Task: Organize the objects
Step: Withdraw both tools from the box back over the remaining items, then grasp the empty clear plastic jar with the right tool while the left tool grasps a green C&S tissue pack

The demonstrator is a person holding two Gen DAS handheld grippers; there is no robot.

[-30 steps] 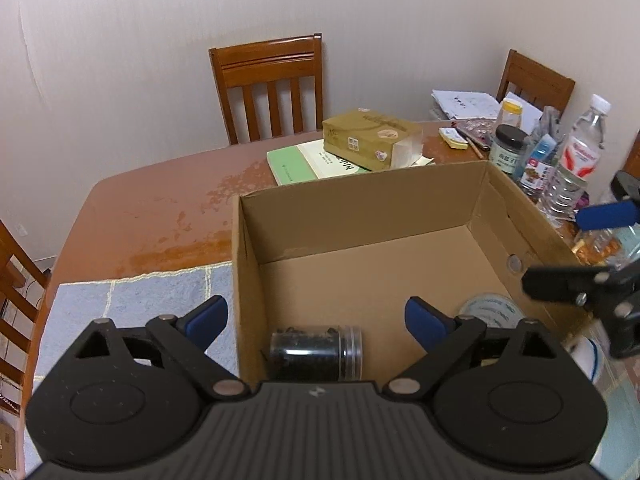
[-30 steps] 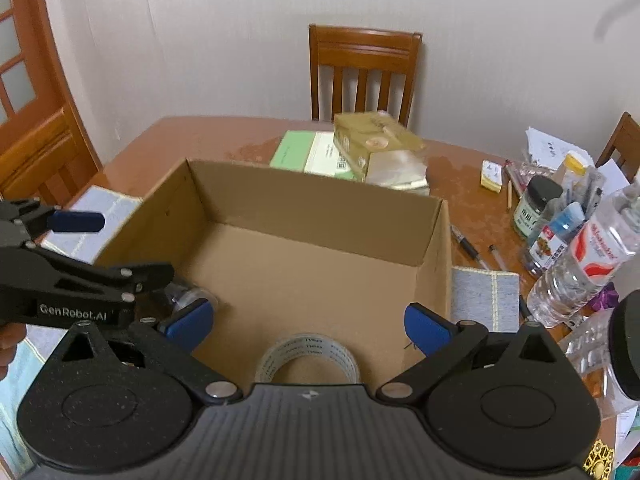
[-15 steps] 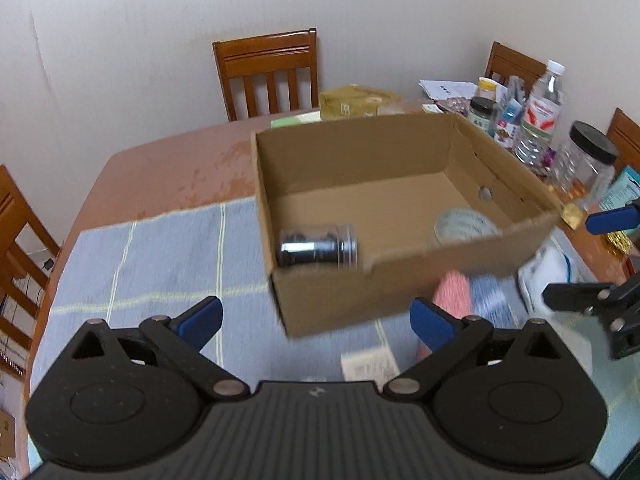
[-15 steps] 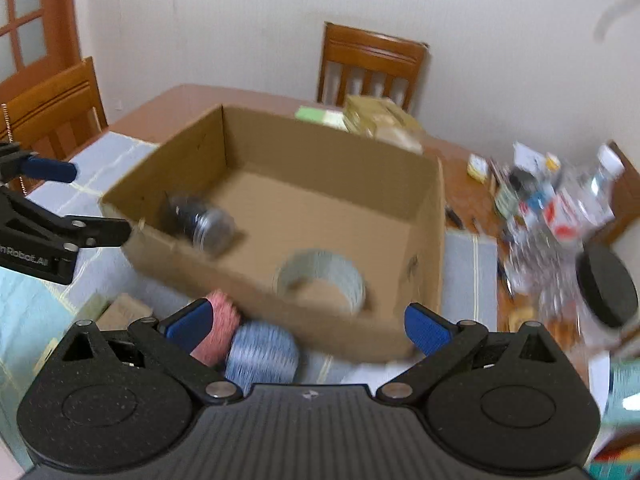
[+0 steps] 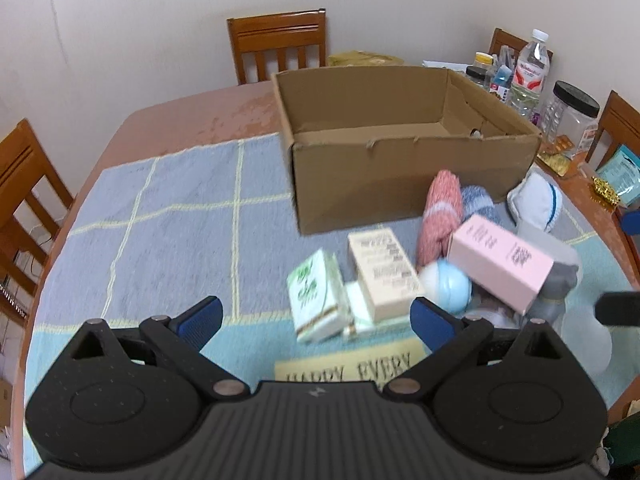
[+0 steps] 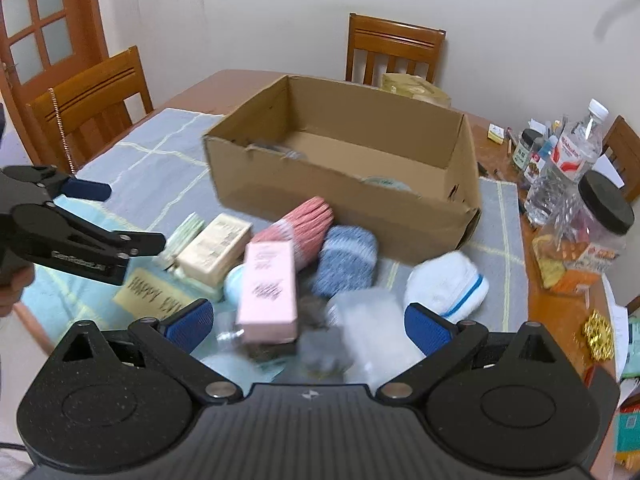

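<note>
An open cardboard box [image 5: 412, 176] [image 6: 344, 204] stands on a blue checked cloth [image 5: 168, 204]. In front of it lies a pile: a pink box [image 5: 500, 260] [image 6: 269, 288], a red-white sock roll [image 5: 438, 216] [image 6: 302, 224], a blue sock roll [image 6: 346, 260], a white sock roll [image 6: 446, 284], a beige box [image 5: 384, 270] [image 6: 214, 250], a green-white box [image 5: 316, 294] and a pale blue ball [image 5: 446, 286]. My left gripper [image 5: 316, 318] is open and empty above the pile's near left. My right gripper [image 6: 306, 324] is open and empty above the pink box.
A yellow card [image 5: 348, 366] lies at the near edge. Water bottles [image 6: 568, 160], jars [image 6: 596, 216] and small clutter crowd the table's right side. Wooden chairs [image 5: 280, 46] [image 6: 92, 100] stand around the table. A tan carton [image 6: 414, 88] sits behind the box.
Both grippers have pulled back and out of the box toward the near edge. The pile in front of the box has come into view. Both stay open.
</note>
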